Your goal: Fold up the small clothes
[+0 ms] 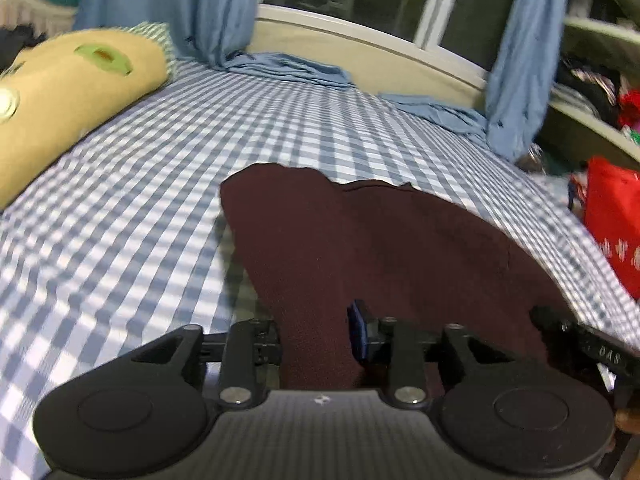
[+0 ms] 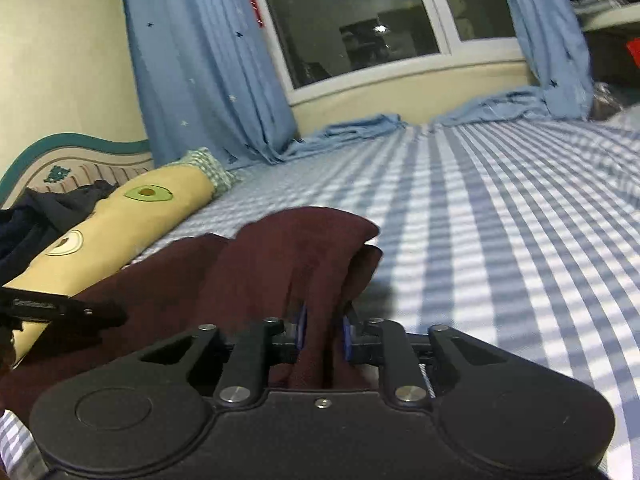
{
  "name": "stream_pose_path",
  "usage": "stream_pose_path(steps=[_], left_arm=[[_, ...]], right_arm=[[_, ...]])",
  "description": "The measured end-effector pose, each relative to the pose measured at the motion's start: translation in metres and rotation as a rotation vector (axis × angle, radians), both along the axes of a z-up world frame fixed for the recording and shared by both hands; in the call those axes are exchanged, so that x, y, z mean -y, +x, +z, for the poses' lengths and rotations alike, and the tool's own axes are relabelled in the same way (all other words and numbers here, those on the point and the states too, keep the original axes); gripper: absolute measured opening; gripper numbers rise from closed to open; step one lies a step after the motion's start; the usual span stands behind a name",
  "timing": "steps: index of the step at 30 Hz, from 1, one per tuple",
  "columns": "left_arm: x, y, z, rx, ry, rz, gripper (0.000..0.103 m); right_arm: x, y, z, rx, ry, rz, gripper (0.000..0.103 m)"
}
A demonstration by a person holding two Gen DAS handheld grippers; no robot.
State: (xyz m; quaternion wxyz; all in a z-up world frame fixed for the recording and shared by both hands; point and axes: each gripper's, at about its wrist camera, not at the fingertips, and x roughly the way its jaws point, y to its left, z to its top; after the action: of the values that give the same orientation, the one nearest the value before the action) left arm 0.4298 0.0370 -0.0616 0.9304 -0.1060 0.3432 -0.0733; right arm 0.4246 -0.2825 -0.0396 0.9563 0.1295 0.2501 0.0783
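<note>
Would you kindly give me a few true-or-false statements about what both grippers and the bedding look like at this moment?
1. Both grippers are shut on the maroon garment. True: left gripper, right gripper.
2. The bed sheet is plain white. False: it is blue-and-white checked.
3. A yellow avocado-print pillow lies on the bed. True.
4. The curtains are red. False: they are blue.
5. The garment lies fully flat. False: it bunches up at the right gripper.
</note>
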Motion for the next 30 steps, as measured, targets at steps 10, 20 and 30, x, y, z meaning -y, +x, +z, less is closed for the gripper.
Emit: stream_pose_path(steps=[10, 20, 30], left_arm=[[0.005, -0.041, 0.022, 0.044, 0.056, 0.108, 0.086], [0.034, -0.138, 0.083, 0.203, 0.104, 0.122, 0.102], [0.046, -0.240, 0.108, 0.310, 0.101, 0.137, 0.102]], right_arm=[[0.009, -0.039, 0.018, 0.037, -0.047, -0.078, 0.062], [0.005, -0.122, 0.077, 0.201, -0.045, -0.055, 0.100], [-0.011, -0.216, 0.114, 0.324, -0.086, -0.039, 0.102]])
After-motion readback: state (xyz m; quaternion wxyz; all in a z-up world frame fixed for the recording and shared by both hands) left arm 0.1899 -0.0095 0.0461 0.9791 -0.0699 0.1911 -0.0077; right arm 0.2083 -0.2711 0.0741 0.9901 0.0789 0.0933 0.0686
